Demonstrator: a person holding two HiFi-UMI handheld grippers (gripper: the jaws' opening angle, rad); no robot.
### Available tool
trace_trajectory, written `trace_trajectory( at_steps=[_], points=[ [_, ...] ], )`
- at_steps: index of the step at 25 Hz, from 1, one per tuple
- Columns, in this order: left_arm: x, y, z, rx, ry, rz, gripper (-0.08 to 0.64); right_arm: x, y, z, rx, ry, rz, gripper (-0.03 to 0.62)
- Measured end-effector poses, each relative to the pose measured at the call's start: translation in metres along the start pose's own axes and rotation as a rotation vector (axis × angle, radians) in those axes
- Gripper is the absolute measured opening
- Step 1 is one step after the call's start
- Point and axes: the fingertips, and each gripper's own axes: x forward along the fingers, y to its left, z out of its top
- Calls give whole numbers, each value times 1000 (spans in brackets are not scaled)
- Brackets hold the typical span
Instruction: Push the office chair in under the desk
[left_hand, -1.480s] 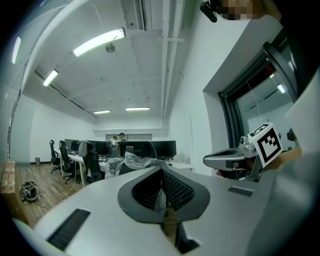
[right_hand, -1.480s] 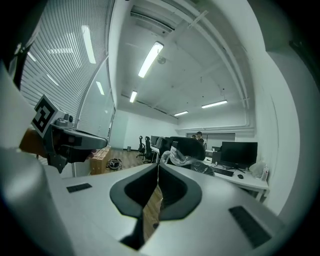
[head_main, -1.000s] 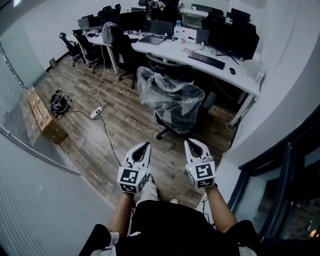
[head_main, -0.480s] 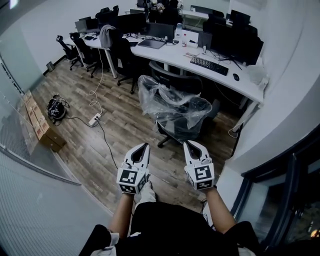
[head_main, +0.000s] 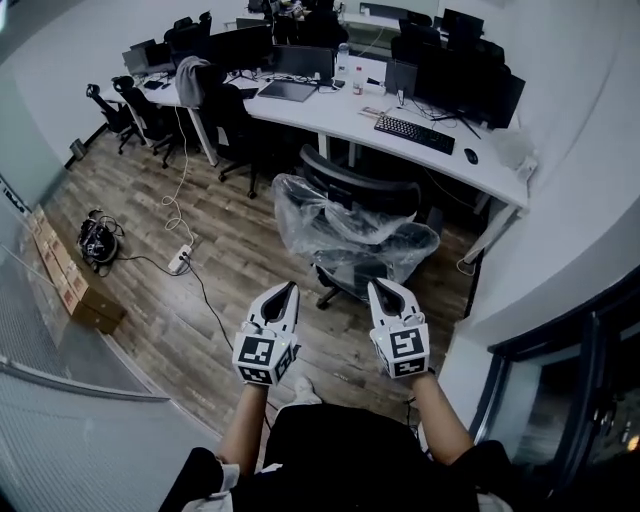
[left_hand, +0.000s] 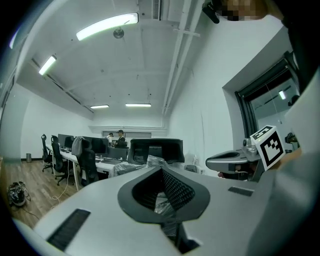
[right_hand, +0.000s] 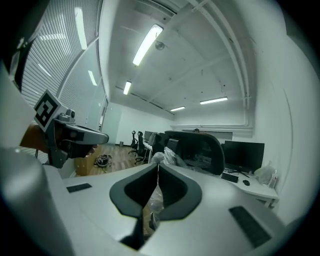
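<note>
left gripper (head_main: 288, 290): grey wedge jaws pressed together, empty | right gripper (head_main: 380, 288): likewise closed, empty | office chair (head_main: 350, 230): black mesh back, crinkled clear plastic wrap, near flat white desk (head_main: 330, 115), not under it

Each hand carries a pale grey shell narrowing to a blunt point, and the left gripper (head_main: 287, 293) and right gripper (head_main: 380, 290) are alike. Their fingers (left_hand: 175, 189) are lined with black pads, finely ribbed. At the rear of each is a cube (head_main: 258, 357) faced with black-and-white square markers. The person wears black clothing (head_main: 340, 450) and a light-coloured shoe (head_main: 303, 390).
</note>
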Motion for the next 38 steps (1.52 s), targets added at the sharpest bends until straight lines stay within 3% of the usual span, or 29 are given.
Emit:
trace_trajectory(
  at_steps=[11, 16, 23, 29, 33, 38],
  points=[
    [57, 103, 9, 2, 1, -98, 15, 96, 9, 25, 10, 30, -106, 25],
    [70, 131, 6, 3, 7, -160, 15, 117, 18, 22, -6, 61, -163, 25],
    [84, 134, -7, 17, 38, -266, 15, 120, 20, 7, -10, 121, -218, 25],
    [99, 133, -15, 74, 50, -293, 15, 112, 8, -3, -30, 170, -255, 26],
    [116, 132, -14, 159, 60, -314, 15, 115, -10, -9, -53, 195, -279, 26],
    [147, 132, -8, 179, 68, -348, 15, 125, -35, -9, -60, 208, -287, 26]
  ],
)
